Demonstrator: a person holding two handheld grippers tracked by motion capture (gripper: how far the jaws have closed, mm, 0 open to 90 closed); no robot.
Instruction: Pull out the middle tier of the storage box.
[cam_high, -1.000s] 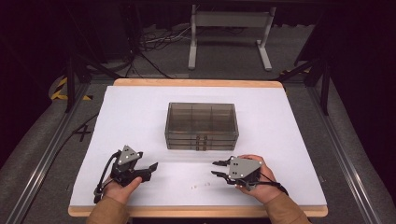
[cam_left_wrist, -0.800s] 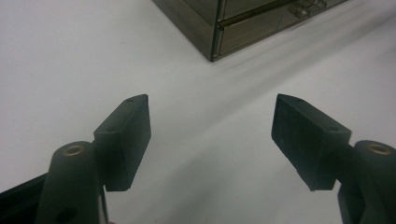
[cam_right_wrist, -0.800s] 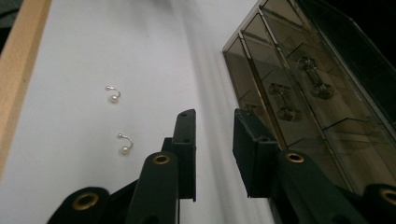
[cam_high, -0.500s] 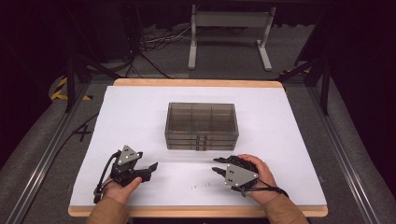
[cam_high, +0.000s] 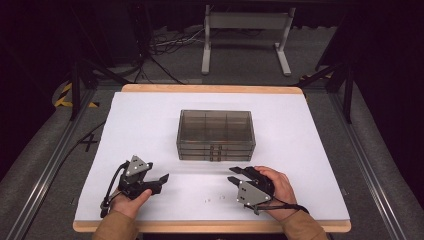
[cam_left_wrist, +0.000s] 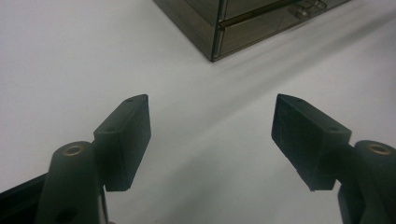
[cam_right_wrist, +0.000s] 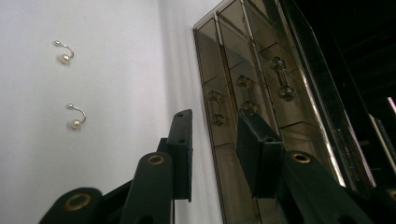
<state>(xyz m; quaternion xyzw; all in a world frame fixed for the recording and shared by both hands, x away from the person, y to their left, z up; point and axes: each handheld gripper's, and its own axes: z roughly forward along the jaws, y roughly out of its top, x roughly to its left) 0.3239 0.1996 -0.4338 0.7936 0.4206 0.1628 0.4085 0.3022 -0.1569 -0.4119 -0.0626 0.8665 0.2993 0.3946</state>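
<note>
A smoky clear drawer box (cam_high: 216, 134) with three small handled drawers stands at the middle of the white table (cam_high: 300, 150). Two small pearl earrings (cam_high: 209, 200) (cam_high: 222, 197) lie on the table near its front edge. My left gripper (cam_high: 159, 181) rests at the front left, open and empty, pointing right. In the left gripper view its jaws (cam_left_wrist: 211, 102) stand wide apart over bare table, with the box's corner (cam_left_wrist: 233, 28) ahead. My right gripper (cam_high: 236, 175) lies at the front right, pointing left, and is open with a narrower gap (cam_right_wrist: 215, 116). The right gripper view has the earrings (cam_right_wrist: 65, 51) (cam_right_wrist: 75, 116) on the left and the drawer fronts (cam_right_wrist: 247, 93) on the right.
The table's wooden edge (cam_high: 210, 88) borders the white surface. Beyond it, on the dark floor, stand a metal frame stand (cam_high: 245, 40) and some cables (cam_high: 165, 50). Rails run along both sides of the table.
The right hand has rolled its gripper so the grey plate faces more toward the near edge, and it has shifted slightly nearer. The left gripper has not moved.
</note>
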